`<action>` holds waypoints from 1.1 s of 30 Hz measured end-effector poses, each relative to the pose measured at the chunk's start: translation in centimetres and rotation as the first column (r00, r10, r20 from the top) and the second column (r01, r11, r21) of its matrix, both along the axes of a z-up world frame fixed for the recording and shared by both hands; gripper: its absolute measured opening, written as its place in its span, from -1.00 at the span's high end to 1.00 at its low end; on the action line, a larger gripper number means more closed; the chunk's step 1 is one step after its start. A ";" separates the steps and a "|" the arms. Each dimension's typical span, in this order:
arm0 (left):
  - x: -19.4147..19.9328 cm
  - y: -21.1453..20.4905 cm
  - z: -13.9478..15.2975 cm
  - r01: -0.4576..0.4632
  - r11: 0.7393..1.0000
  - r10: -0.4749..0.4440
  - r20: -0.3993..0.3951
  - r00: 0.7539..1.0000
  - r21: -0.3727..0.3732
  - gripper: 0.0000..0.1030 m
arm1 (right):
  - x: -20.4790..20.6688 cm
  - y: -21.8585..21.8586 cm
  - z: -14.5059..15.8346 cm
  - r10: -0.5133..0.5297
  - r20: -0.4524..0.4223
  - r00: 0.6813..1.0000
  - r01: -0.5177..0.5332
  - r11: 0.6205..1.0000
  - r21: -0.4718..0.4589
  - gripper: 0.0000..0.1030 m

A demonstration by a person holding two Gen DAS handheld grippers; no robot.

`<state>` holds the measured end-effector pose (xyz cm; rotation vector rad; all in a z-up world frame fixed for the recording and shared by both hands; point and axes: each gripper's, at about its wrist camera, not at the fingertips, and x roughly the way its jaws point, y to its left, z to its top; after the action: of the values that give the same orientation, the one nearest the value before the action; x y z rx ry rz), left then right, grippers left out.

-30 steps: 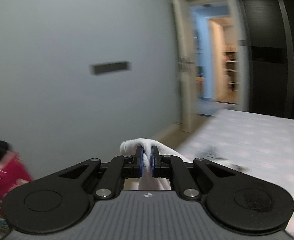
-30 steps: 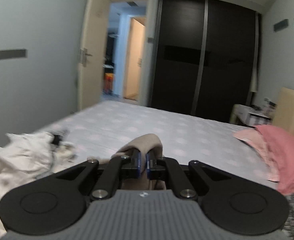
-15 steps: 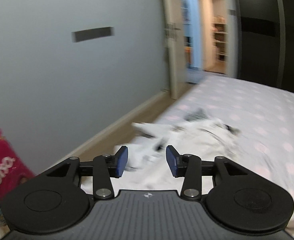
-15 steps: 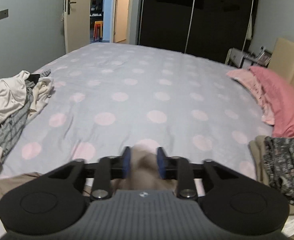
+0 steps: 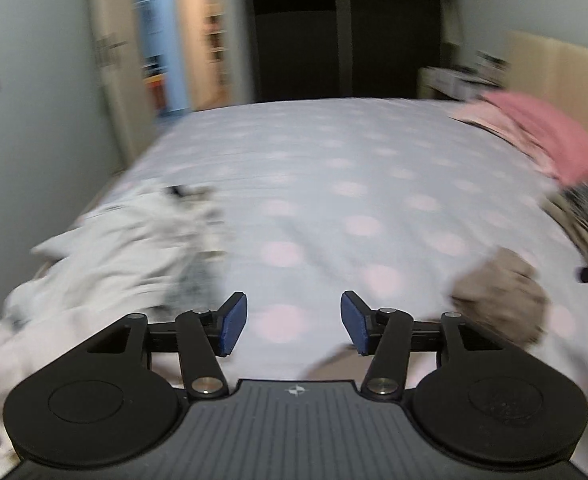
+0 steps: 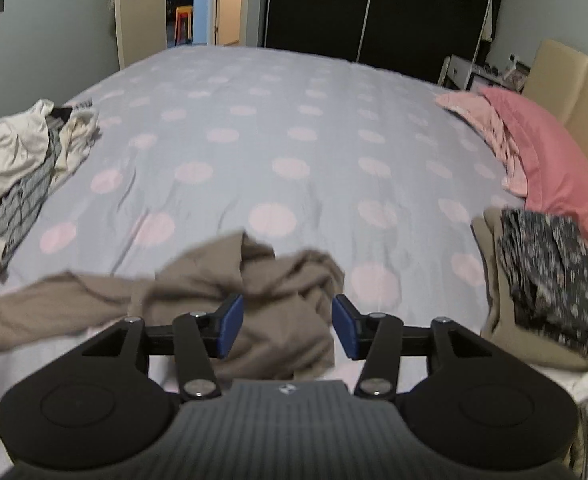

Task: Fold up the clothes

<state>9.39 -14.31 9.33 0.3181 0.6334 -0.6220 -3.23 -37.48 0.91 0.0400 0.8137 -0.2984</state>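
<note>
Tan garment [image 6: 230,296]: crumpled on bed [image 6: 294,128]; soft, light, limp. Best taken at an edge. Left gripper [image 5: 294,322] and right gripper [image 6: 287,326] both agape, empty.

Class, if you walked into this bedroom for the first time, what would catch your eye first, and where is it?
Probably the crumpled taupe garment lying loose on the near edge of the lilac bedspread with pink dots, just ahead of the open right gripper. Next, the heap of white and striped clothes at the bed's left edge, and the pink pillow on the right.
</note>
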 end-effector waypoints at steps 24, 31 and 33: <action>-3.2 -18.4 -11.7 0.230 0.969 -0.198 -0.271 0.942 0.094 0.91 | -9.5 0.9 -12.1 0.023 -0.108 0.994 -0.019 0.999 0.044 -0.24; -8.0 -11.9 -10.7 0.303 0.947 -0.237 -0.405 0.883 0.106 0.92 | -10.2 1.6 -11.8 0.039 -0.096 0.995 -0.038 0.999 0.012 -0.25; -10.1 -10.0 -10.6 0.310 0.947 -0.241 -0.452 0.859 0.084 0.92 | -10.4 2.0 -11.6 0.047 -0.088 0.995 -0.046 0.999 0.014 -0.26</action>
<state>-0.76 -24.32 -1.31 0.4238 1.0854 -0.9373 -13.60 -35.49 -10.73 0.0195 0.9034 -0.2527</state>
